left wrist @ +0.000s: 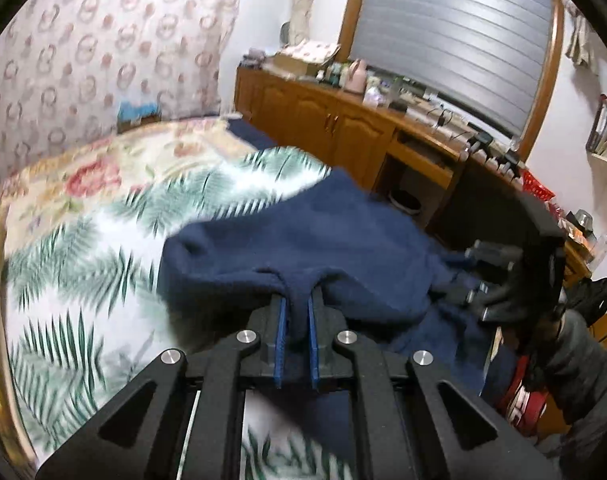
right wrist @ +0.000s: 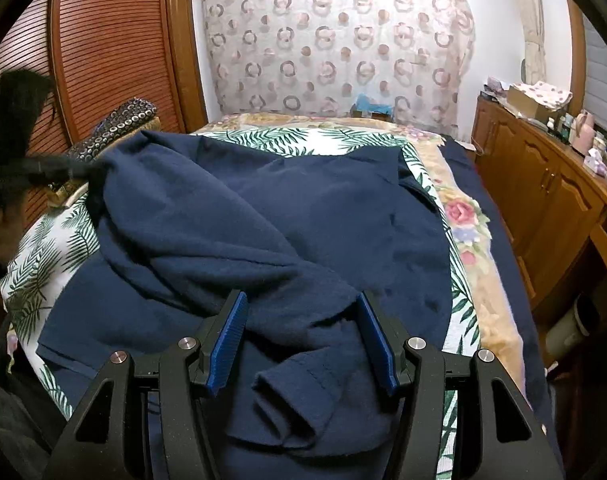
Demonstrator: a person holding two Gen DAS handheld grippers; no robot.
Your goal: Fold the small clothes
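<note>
Bedroom with a big bed point(right wrist: 475, 264) under a leaf-print sheet point(right wrist: 47, 256) and a flowery blanket point(right wrist: 463, 216). Dotted curtain point(right wrist: 335, 48) on the far wall, brown wooden cupboards point(right wrist: 543, 200) full of small stuff along one side, brown slatted door point(right wrist: 103, 40) on the other. Spread over the leaf-print sheet: a dark blue fleece top point(right wrist: 303, 208), soft and bunched up. Left gripper point(left wrist: 296, 312) with jaws nearly closed, pinching a fold of the blue top between the blue pads point(left wrist: 281, 328) and lifting that part off the bed. Right gripper point(right wrist: 303, 340) with jaws wide apart, blue pads on each side of a rumpled bit of the same top, cloth lying loose between them. Seen from the left wrist camera, right gripper low at the right edge beside the cloth, in a dark gloved hand point(left wrist: 515, 296). Blurry sheet in that view.
</note>
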